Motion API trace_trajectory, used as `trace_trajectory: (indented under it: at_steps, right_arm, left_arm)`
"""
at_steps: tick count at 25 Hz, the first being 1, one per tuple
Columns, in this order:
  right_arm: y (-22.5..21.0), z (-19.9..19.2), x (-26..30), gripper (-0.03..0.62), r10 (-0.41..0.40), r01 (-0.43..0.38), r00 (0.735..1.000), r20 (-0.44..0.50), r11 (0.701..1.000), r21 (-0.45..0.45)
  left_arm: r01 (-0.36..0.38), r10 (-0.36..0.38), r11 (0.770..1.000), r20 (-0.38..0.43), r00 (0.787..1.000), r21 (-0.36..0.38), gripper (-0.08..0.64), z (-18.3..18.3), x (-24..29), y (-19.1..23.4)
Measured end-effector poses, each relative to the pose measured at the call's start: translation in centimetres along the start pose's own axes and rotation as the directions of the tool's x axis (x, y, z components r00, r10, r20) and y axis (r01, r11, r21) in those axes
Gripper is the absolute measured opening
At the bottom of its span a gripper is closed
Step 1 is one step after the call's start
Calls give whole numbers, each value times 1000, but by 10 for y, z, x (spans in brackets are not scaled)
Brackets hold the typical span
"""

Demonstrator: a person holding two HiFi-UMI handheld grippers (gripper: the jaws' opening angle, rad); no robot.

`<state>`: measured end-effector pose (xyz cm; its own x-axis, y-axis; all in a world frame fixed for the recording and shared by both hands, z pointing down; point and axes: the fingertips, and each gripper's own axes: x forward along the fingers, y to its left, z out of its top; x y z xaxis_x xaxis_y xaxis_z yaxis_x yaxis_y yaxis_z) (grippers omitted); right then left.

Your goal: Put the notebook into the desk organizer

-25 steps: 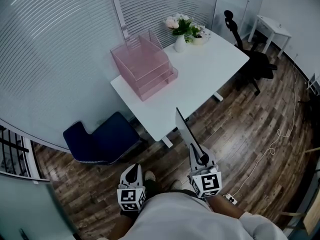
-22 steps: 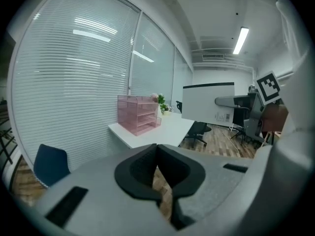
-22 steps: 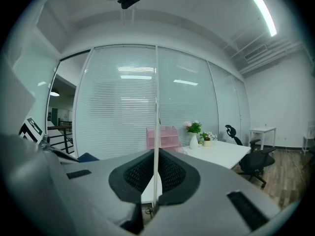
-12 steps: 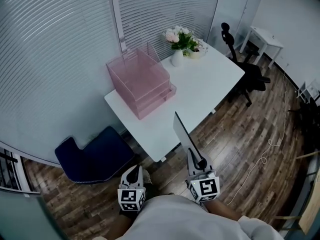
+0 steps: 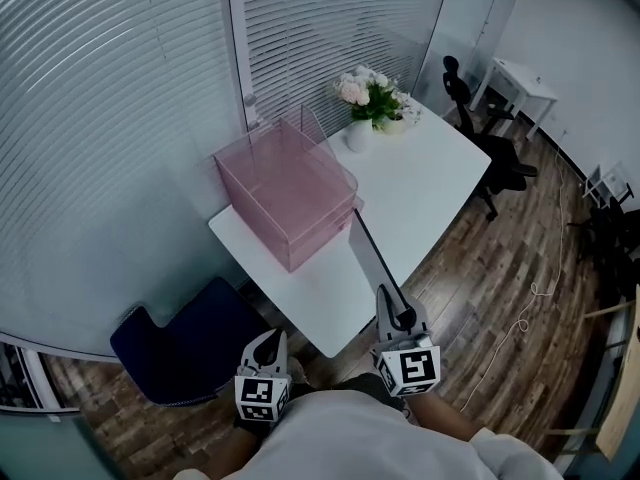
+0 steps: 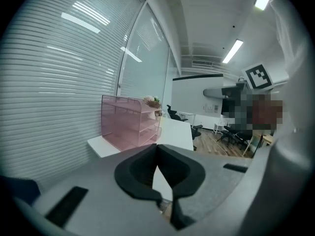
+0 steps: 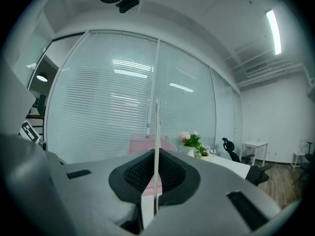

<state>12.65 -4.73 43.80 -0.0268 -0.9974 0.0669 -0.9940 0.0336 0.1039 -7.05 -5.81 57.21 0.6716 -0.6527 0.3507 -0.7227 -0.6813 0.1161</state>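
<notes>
Grey jaws of the right gripper (image 5: 400, 320) are clamped on the lower edge of the thin notebook (image 5: 374, 256), which is held upright, edge-on, near the front of the pink desk organizer (image 5: 285, 183) and apart from it. The left gripper (image 5: 267, 340), jaws together and empty, hangs farther in front of the organizer. The organizer stands on the white table (image 5: 425, 183), with flowers (image 5: 372, 90) behind it.

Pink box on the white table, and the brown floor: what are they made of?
Pink see-through desk organizer: looks like tinted plastic or fine metal mesh, since its shelves show through the walls. It is too far away to tell which. Brown floor: wood planks or wood-look laminate, with streaky grain, plank seams and a faint sheen.
</notes>
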Motion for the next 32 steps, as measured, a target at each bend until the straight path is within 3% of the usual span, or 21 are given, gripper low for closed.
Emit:
trace_trajectory:
  at_steps: [4,9,15,18,22,25,29,32]
  right_arm:
    - [-2,13,47,21,5,-3,1000,25,997,-79]
    - [-18,39,108,21,43,-32,998,42,973,-227]
    - [-20,57,174,21,146,-122,989,37,919,-375]
    - [-20,61,207,21,177,-153,984,10,874,-461]
    - [-7,59,247,21,224,-205,974,-43,779,-592]
    - [9,50,274,21,257,-250,962,-95,683,-686]
    - [34,28,304,21,283,-315,940,-188,520,-794]
    - [49,2,324,21,284,-364,920,-269,374,-853]
  left_arm:
    - [-23,23,1000,-23,999,-11,8,-8,9,27]
    - [-56,55,998,-30,998,-36,8,-6,18,32]
    - [-133,132,988,-17,991,-83,8,0,26,28]
    - [-170,170,981,-7,985,-91,8,5,30,27]
    - [-218,219,970,-1,976,-112,8,4,29,30]
    - [-247,249,959,-8,969,-142,8,-1,27,33]
    - [-276,280,946,-3,960,-167,8,-1,24,39]
    - [-295,299,936,-7,954,-191,8,-6,22,43]
